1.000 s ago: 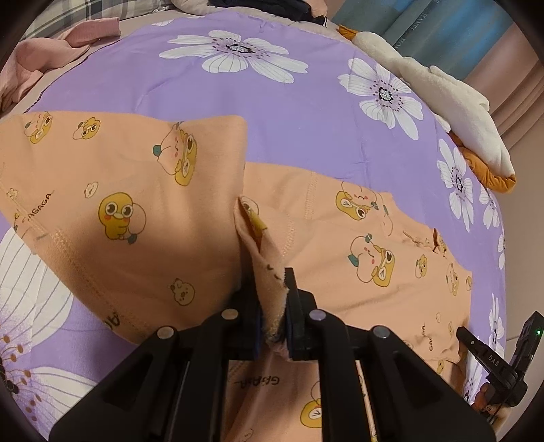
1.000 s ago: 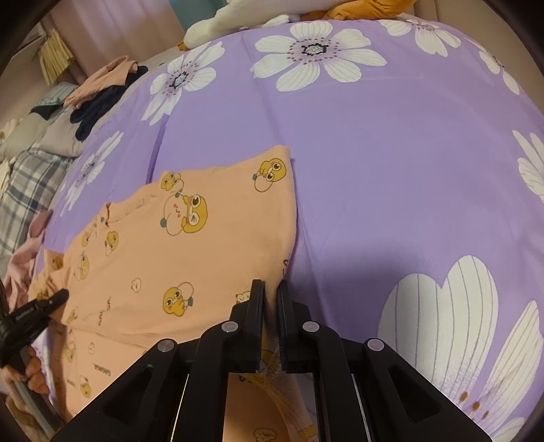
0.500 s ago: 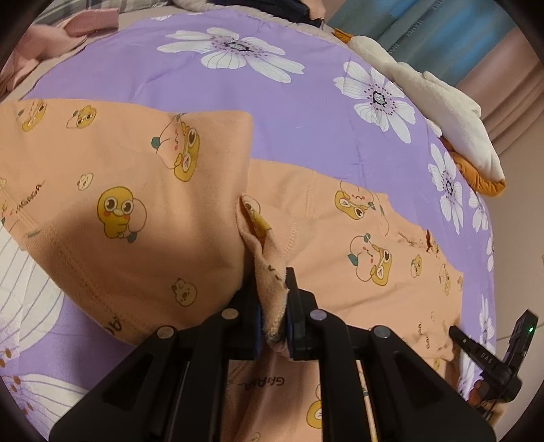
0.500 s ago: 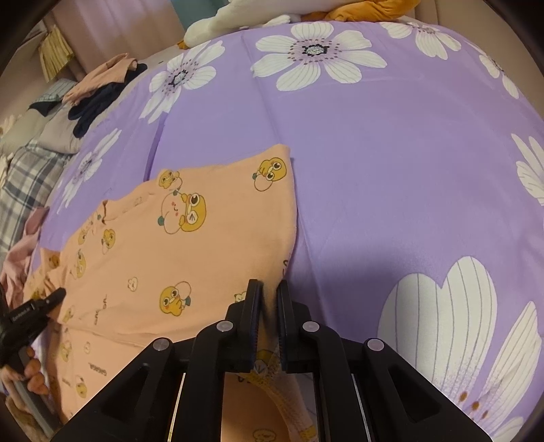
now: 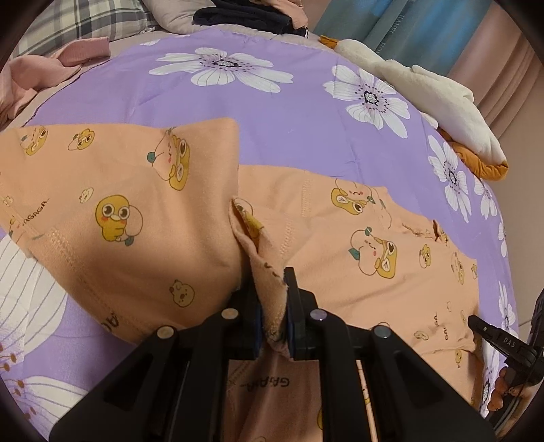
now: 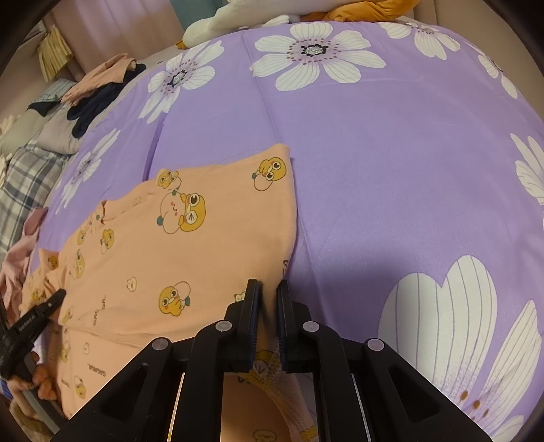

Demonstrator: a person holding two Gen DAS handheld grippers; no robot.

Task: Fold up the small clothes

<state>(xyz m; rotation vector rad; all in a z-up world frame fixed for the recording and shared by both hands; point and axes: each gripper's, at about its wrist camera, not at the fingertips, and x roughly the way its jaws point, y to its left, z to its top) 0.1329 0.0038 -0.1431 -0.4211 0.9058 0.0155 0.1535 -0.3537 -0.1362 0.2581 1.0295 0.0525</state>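
Observation:
A small peach garment (image 5: 136,217) printed with yellow ducks lies on a purple flowered bedspread (image 5: 289,112). My left gripper (image 5: 272,306) is shut on a pinched fold of its fabric, which stands up between the jaws. My right gripper (image 6: 268,306) is shut on the garment's edge (image 6: 190,251) near its right side, with yellow-stitched hem showing under the jaws. Each gripper shows at the edge of the other's view: the right one (image 5: 499,343) and the left one (image 6: 30,323).
A cream and orange plush (image 5: 425,91) lies at the bedspread's far right edge. Pink clothing (image 5: 44,68), dark clothes (image 5: 251,17) and a plaid pillow (image 5: 85,23) sit at the far left. Curtains (image 5: 408,27) hang behind the bed.
The left gripper has carried its pinched fold slightly forward and left over the bedspread. The right gripper holds nearly still on the garment's edge.

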